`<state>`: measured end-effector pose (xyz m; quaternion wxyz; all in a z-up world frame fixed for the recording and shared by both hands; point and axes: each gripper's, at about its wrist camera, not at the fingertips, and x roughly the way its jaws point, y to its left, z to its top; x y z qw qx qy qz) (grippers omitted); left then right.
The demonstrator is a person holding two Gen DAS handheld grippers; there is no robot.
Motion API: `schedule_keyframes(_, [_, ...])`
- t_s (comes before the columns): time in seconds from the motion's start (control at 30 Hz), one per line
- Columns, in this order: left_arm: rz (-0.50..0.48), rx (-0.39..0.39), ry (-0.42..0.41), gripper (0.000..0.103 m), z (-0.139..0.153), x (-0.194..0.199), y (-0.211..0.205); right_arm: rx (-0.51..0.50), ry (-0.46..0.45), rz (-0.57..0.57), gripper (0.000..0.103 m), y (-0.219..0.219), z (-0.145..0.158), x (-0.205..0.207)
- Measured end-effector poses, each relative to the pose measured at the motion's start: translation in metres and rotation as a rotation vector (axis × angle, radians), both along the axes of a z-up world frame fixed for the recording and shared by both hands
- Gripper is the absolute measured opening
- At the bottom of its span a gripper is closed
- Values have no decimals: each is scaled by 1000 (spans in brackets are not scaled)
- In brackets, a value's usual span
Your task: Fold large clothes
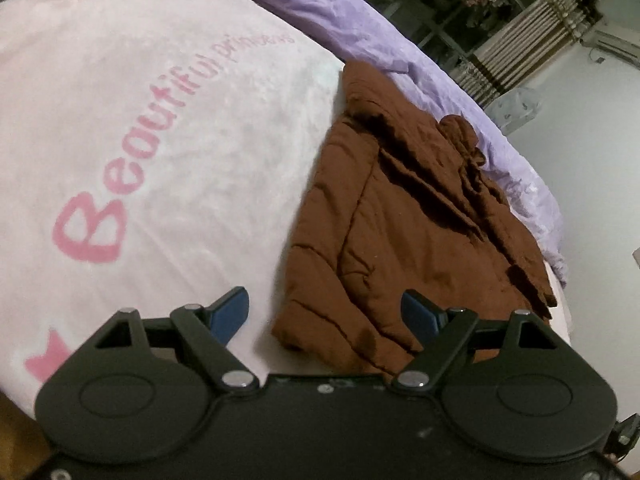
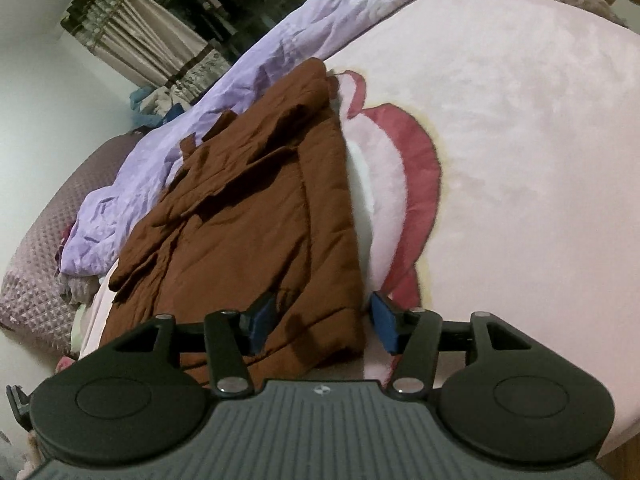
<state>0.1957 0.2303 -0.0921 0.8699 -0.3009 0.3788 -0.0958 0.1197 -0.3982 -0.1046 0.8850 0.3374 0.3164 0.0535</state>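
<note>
A brown quilted jacket (image 1: 404, 216) lies folded lengthwise on a pink blanket (image 1: 160, 120) on the bed. In the right wrist view the jacket (image 2: 248, 216) runs away from me. My left gripper (image 1: 326, 316) is open and empty, hovering over the jacket's near hem corner. My right gripper (image 2: 322, 324) is open and empty, its jaws either side of the jacket's near right hem corner, not closed on it.
A crumpled lilac duvet (image 1: 360, 28) lies beyond the jacket along the bed's far side, also in the right wrist view (image 2: 180, 120). The blanket (image 2: 520, 160) carries pink lettering and a cartoon print. Curtains (image 2: 132, 40) and shelves stand behind. A quilted mauve cover (image 2: 36, 264) lies at left.
</note>
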Motion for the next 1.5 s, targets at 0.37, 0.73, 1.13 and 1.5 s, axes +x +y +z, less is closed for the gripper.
schedule_keyframes(0.37, [-116,-4,-2,86,3,37,-25,26,-4,-39,68,-3,-7,3])
schedule_keyframes(0.73, [-160,48,19,41,2,34,-39,-10,6,32,55,11,0,0])
schedule_keyframes(1.13, [-122,-31,-87,15,28,34,-29,172,-98,71,15,1,19,5])
schedule_keyframes(1.5, [-151,2,-268,15,100,122,-49,209,-231,33,13,-16,74,84])
